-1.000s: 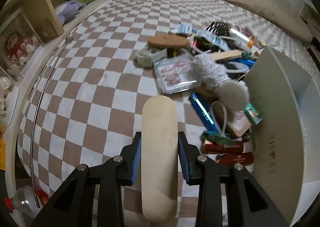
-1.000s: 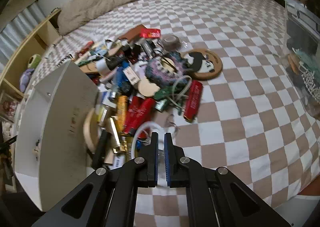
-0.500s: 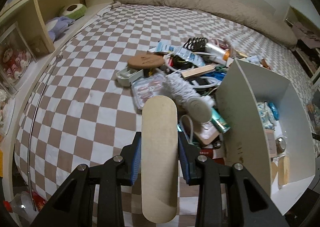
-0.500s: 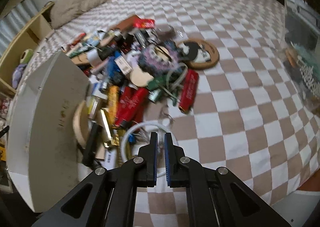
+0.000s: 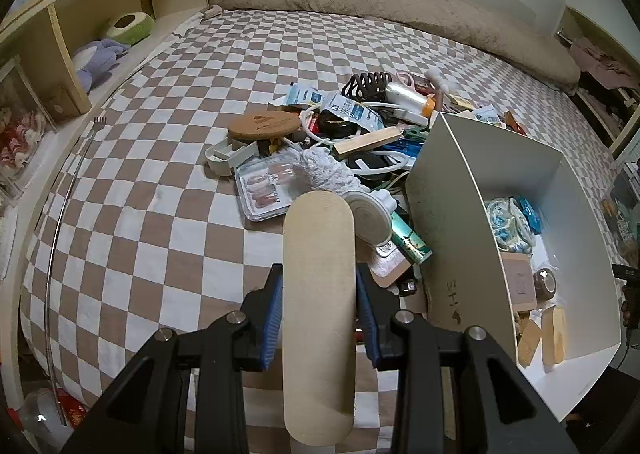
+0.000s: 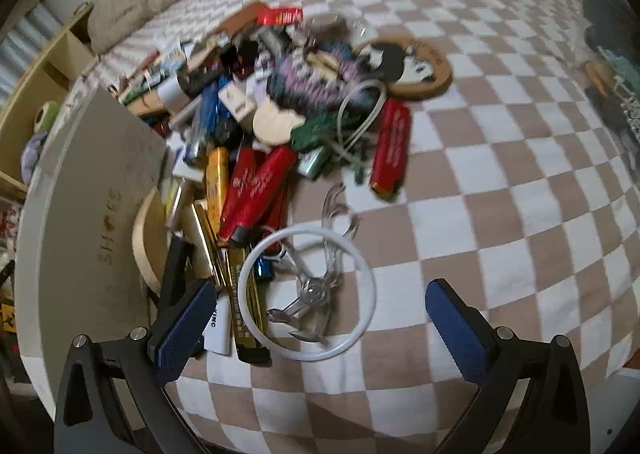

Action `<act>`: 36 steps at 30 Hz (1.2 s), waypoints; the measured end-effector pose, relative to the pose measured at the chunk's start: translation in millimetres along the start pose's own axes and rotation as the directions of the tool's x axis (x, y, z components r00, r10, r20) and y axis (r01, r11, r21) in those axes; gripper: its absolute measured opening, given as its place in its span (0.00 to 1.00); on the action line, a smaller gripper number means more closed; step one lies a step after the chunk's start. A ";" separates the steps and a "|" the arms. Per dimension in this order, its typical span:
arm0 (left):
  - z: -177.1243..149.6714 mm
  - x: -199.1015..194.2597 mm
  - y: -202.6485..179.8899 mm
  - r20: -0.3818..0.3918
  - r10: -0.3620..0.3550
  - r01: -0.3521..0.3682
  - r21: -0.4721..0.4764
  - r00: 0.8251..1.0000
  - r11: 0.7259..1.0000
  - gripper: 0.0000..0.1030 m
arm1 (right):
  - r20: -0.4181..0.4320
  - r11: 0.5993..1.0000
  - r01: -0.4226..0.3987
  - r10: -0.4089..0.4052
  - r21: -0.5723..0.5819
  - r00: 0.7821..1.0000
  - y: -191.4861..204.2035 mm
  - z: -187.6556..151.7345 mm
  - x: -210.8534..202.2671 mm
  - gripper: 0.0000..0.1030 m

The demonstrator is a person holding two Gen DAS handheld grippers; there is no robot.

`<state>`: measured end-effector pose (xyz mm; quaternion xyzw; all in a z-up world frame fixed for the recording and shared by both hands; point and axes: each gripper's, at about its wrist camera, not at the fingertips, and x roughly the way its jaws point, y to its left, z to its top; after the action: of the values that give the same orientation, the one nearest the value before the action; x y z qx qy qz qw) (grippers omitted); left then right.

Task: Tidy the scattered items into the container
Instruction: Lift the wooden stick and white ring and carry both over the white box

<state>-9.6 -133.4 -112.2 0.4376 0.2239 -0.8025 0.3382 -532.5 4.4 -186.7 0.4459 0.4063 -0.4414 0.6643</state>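
Observation:
My left gripper (image 5: 319,314) is shut on a long pale wooden board (image 5: 318,294) with rounded ends, held above the checkered bed. To its right stands the white container (image 5: 452,222), open on top, with several items inside. A heap of scattered items (image 5: 352,142) lies beyond the board. In the right wrist view my right gripper (image 6: 320,318) has its jaws opening wide, low over a white ring (image 6: 370,286) and a clear plastic clip (image 6: 314,290) on the bed. Nothing is pressed by its pads. The container's wall (image 6: 92,214) rises at the left there.
A checkered bedspread (image 5: 168,158) covers the bed, with a beige blanket (image 5: 360,2) along the far side. Wooden shelves (image 5: 80,26) with plush toys run on the left. Red tubes (image 6: 256,186) and a round wooden plaque (image 6: 432,74) lie in the heap.
The right gripper went from shut to wide open and sank closer to the white ring. The left gripper rose with the board, bringing the container's inside into view.

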 end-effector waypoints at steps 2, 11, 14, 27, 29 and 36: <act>-0.1 0.7 -0.2 -0.003 0.001 -0.001 -0.001 1.000 1.000 0.33 | -0.015 1.000 -0.006 0.007 0.006 1.000 3.8 1.2 5.2 1.00; -0.4 0.4 2.3 0.000 0.009 -0.009 -0.014 1.000 1.000 0.33 | -0.115 0.998 0.067 -0.064 0.020 0.991 7.8 5.5 31.1 1.00; 0.2 -3.0 1.3 0.010 0.003 -0.003 -0.017 1.000 1.000 0.33 | -0.127 0.997 0.062 -0.056 0.044 0.990 5.5 8.7 31.4 1.00; 7.6 -29.2 -16.8 0.075 -0.048 0.049 -0.014 0.996 0.999 0.33 | -0.080 0.998 0.047 -0.051 -0.049 0.996 19.8 3.2 14.1 0.82; 9.4 -32.9 -18.9 0.085 -0.056 0.057 -0.016 0.995 0.998 0.33 | -0.056 0.998 0.045 -0.048 -0.043 0.997 18.8 4.0 5.8 0.82; 15.4 -39.5 -27.0 0.110 -0.065 0.068 -0.024 0.992 0.997 0.33 | 0.041 1.000 0.012 -0.012 0.008 0.999 9.4 2.5 -30.3 0.82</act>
<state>-22.7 -111.7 -68.8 0.3806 0.2308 -0.8328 0.3290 -531.7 10.7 -155.6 0.4369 0.3937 -0.4557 0.6682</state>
